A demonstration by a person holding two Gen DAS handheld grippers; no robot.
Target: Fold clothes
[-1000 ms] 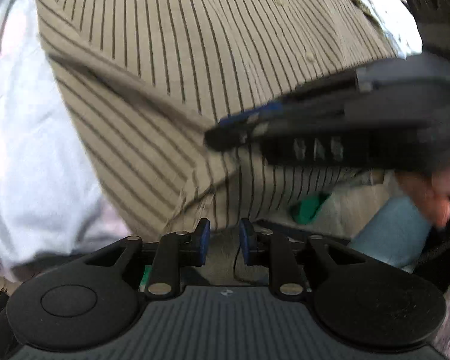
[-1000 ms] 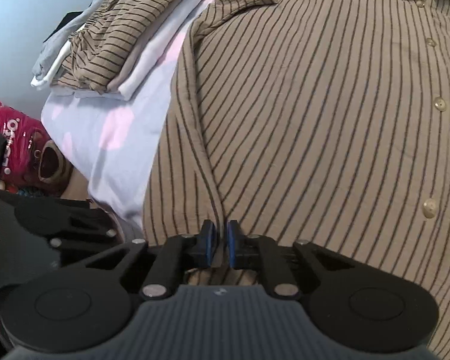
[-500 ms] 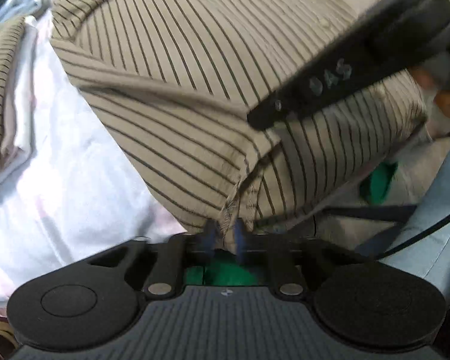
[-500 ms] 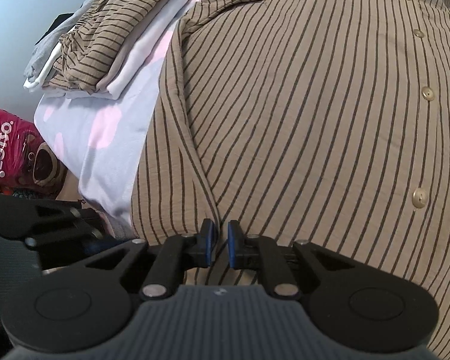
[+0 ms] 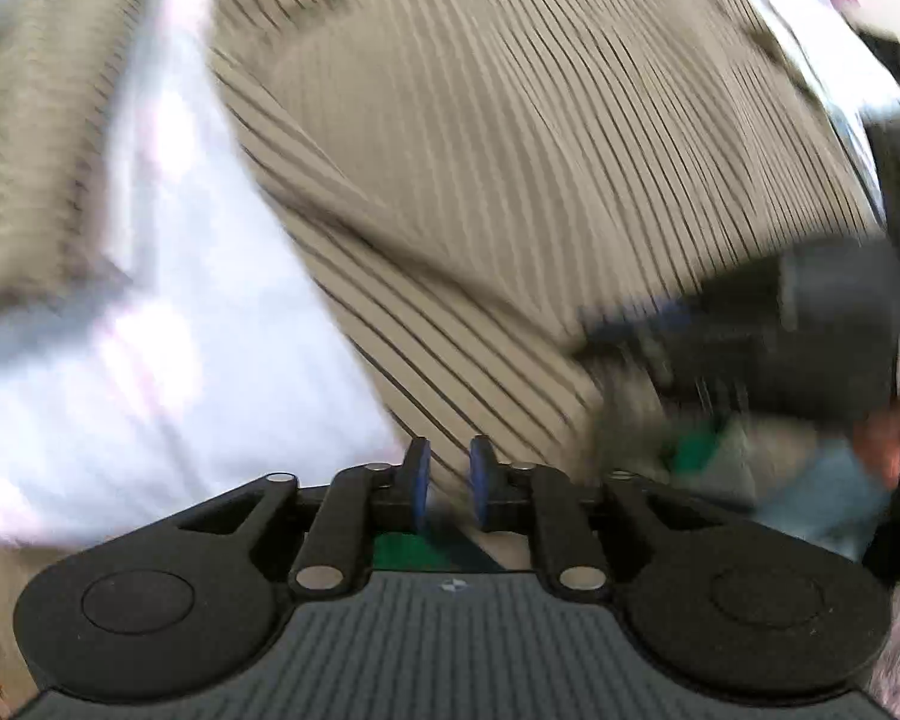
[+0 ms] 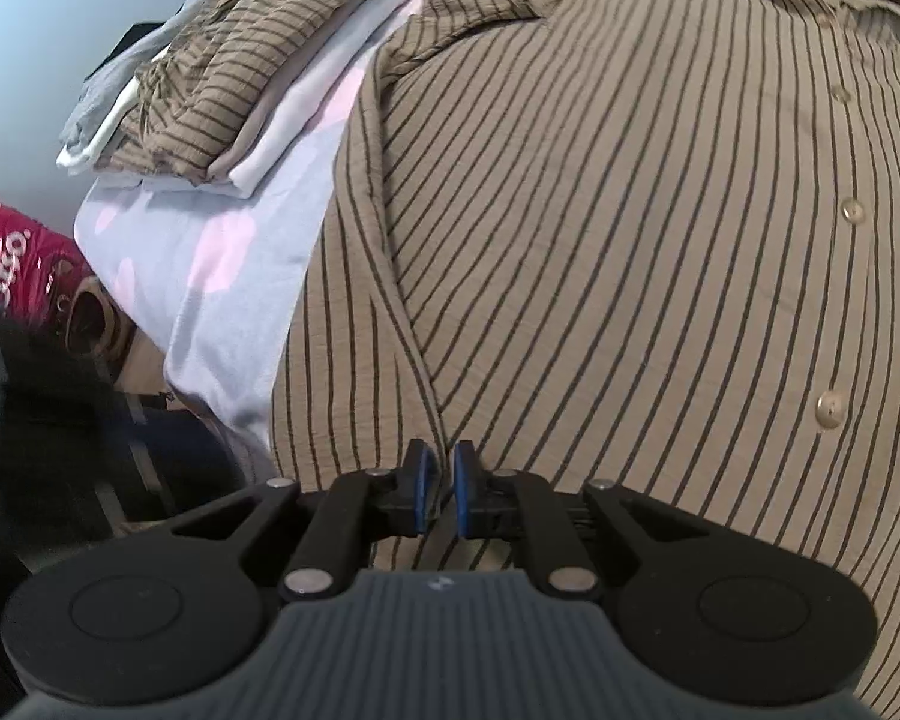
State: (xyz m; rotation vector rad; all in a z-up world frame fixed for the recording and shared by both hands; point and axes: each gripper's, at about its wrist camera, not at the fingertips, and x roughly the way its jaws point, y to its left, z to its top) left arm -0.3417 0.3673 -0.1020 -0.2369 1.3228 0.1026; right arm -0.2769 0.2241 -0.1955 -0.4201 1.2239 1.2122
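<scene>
At the near edge of the bed, the tan button-up shirt with thin dark stripes [image 6: 630, 240] lies spread face up over the pale lilac sheet with pink blotches [image 6: 240, 252], its hem hanging toward the cameras. Half a second ago the left hand-held gripper [image 5: 447, 480] had the shirt's lower corner pinched between its blue pads; now that view is smeared by motion, the jaws are opening, and only green and dark things below show in the gap. The corner looks let go, so I judge the left side must take a fresh hold, or is pulling away, before the bottom fold can start.

The right hand-held gripper [image 6: 444, 495] has kept its place over the last second. Its blue pads stand nearly together, clamped on a ridge of the shirt's hem, with the striped cloth puckered up into the narrow gap. In the left view it appears as a dark blurred shape [image 5: 750, 330] at the shirt's right edge.

Toward the bed's far left corner sits a stack of folded clothes [image 6: 228, 90], a striped tan piece on top, so some of the task is already done.
</scene>
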